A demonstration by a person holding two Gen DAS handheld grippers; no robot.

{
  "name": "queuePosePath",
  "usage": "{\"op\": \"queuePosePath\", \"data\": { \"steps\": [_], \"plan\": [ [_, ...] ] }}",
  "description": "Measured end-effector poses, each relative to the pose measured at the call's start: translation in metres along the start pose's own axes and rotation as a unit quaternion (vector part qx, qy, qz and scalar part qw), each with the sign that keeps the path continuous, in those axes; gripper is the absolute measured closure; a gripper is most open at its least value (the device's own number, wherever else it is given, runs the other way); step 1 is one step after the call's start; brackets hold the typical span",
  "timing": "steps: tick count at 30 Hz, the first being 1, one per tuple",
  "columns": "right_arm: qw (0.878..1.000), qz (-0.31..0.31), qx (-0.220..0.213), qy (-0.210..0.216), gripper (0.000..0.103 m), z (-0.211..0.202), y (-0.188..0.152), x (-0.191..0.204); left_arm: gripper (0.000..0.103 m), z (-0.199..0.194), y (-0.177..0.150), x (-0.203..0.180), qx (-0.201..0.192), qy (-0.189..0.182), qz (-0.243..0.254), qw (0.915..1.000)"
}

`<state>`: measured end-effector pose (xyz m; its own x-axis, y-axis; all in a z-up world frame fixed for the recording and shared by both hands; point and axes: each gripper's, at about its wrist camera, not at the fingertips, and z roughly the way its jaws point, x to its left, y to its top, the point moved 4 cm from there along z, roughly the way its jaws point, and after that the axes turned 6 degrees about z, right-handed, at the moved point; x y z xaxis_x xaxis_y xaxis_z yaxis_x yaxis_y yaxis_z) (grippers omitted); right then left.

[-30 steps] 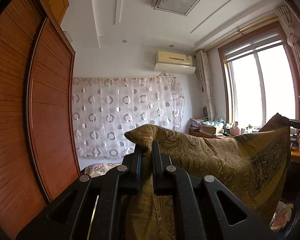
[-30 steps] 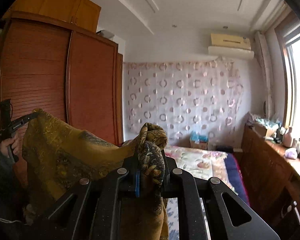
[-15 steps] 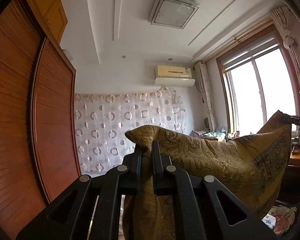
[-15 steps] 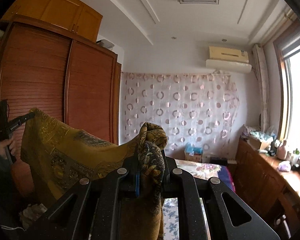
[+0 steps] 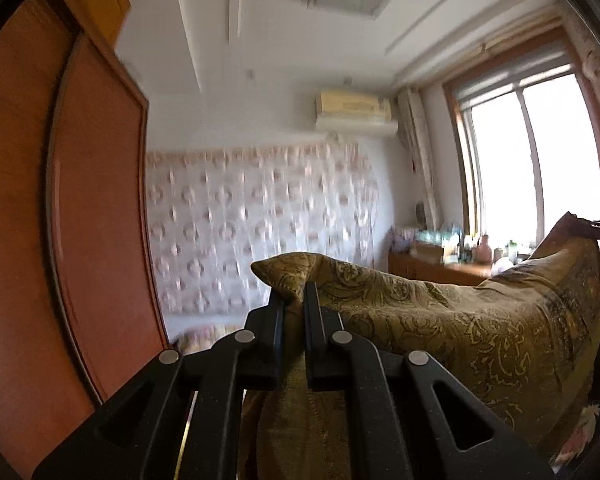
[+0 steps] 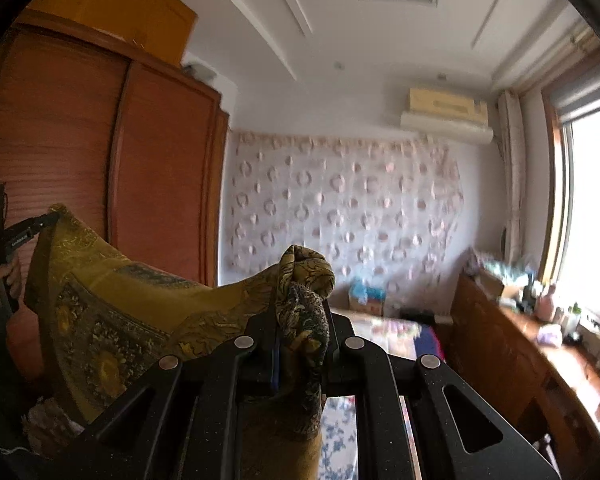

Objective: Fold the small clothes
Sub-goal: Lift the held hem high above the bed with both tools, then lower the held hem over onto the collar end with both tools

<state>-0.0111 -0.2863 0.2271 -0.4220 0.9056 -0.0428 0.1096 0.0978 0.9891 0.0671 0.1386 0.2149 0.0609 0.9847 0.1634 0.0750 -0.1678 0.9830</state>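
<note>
A: Status? Left hand-held gripper clamped on one corner of the gold patterned cloth, jaws pinched nearly together on the fabric.

B: Same on right hand-held gripper: clamped on a bunched, knotted-looking corner. Cloth held up in the air, slung between the two, sagging in the middle. Nothing resting on the bed yet.

A: In right view, left hand-held gripper visible at 9 o'clock, hand on its handle, cloth edge running from there toward centre. In left view, the right one's tip just in at 3 o'clock, cloth corner at it.

B: Risks?

A: Thin pinch on left, little fabric past the pads. Probably slips out if pulled taut or shaken. Then half the cloth drops, fold lost.

B: Right grip bulky: wad of layers. Likely to lay down twisted, corner not square against the other.

A: Also sag. Lower edge hidden at 6 o'clock in both views; could drag or catch on clutter below before being laid flat.

B: Views blurred too. Edge alignment hard to judge from here.
</note>
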Motion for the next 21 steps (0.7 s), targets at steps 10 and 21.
{"op": "queuePosePath", "data": {
  "steps": [10, 21],
  "plan": [
    [0.986, 0.039, 0.162, -0.013, 0.09, 0.212, -0.146, -0.043, 0.094, 0.196, -0.159, -0.025, 0.191, -0.005, -0.024, 0.9813],
    [0.965, 0.05, 0.256, -0.028, 0.09, 0.358, -0.213, -0.065, 0.094, 0.267, -0.214, -0.034, 0.264, -0.003, -0.023, 0.9643]
  ]
}}
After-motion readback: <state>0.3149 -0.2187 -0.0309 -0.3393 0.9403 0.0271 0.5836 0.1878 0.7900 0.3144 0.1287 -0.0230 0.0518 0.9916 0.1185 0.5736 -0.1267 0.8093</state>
